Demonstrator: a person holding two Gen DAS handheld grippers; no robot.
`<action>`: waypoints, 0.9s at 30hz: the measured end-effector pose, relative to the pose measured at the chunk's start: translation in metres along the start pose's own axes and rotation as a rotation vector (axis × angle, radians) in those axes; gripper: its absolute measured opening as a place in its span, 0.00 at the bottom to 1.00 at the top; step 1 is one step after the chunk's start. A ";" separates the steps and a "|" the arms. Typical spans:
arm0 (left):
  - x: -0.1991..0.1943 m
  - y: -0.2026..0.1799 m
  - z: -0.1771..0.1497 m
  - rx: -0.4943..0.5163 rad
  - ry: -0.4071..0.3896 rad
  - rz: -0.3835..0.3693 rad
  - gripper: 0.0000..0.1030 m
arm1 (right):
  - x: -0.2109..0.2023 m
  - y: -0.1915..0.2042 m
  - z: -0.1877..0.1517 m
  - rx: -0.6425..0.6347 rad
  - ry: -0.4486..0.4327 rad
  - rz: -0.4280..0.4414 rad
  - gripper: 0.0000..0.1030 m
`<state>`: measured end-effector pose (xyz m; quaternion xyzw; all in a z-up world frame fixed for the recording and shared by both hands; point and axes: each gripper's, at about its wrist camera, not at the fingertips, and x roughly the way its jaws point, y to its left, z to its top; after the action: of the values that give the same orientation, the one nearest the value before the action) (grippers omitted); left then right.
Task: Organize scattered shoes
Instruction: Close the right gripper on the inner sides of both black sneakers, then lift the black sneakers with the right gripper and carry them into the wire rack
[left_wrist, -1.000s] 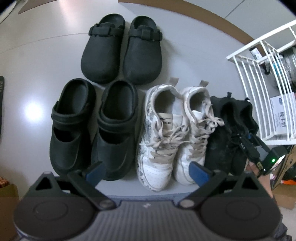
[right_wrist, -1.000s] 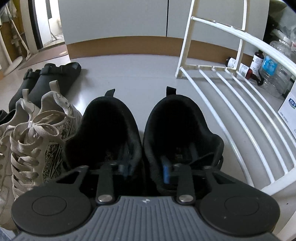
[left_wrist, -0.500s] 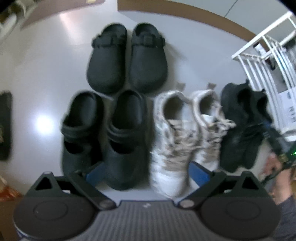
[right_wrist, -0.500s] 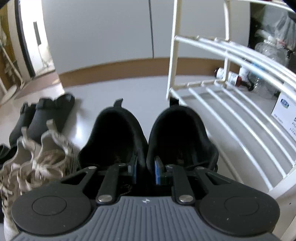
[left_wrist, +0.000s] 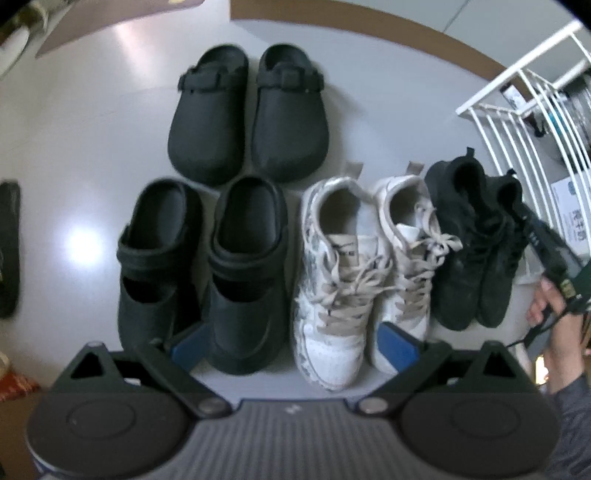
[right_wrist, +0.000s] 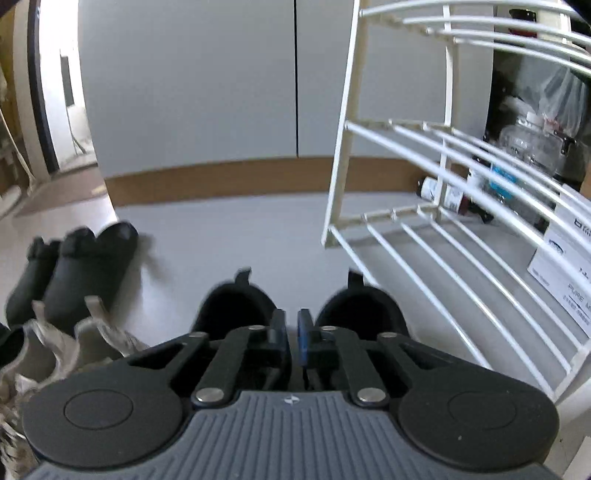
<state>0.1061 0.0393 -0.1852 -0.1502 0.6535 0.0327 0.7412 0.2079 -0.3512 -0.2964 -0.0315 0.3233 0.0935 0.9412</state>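
2 grippers: the left gripper hangs nearly straight above the shoes with its jaws wide and nothing between them; the right gripper has its blue pads almost together, a thin gap between them, gripping nothing that shows.
Nearest row, left wrist view: 2 black strap clogs, then the white laced sneakers, then the black sneakers, all side by side with toes toward the camera.
Far row: 2 black buckle clogs sit paired beyond the strap clogs, toes pointing at them.
Only in the left wrist view: the full layout of 4 pairs, and a person's hand at the right edge holding the other gripper just beside the black sneakers.
Only in the right wrist view: the 2 heel openings of the black sneakers just past the pads, 1 on each side, and the tiers of the white wire rack to their right; whether the pads touch the shoes I cannot tell.
Behind the rack: bottles and a white box.
Surface: pale grey glossy floor with a bright glare spot.
Room: brown skirting under grey panels, with a doorway far left.
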 end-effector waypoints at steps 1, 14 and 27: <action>0.000 0.000 0.000 0.000 0.001 -0.002 0.95 | 0.004 0.000 -0.004 0.000 0.010 -0.010 0.22; 0.002 0.000 -0.001 -0.016 0.031 -0.027 0.95 | 0.009 0.004 -0.015 0.018 -0.026 0.004 0.73; 0.006 -0.001 -0.003 -0.017 0.054 -0.035 0.95 | 0.043 -0.007 -0.034 0.057 0.160 0.010 0.55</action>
<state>0.1044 0.0368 -0.1914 -0.1688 0.6703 0.0215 0.7223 0.2226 -0.3557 -0.3496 -0.0104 0.4002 0.0861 0.9123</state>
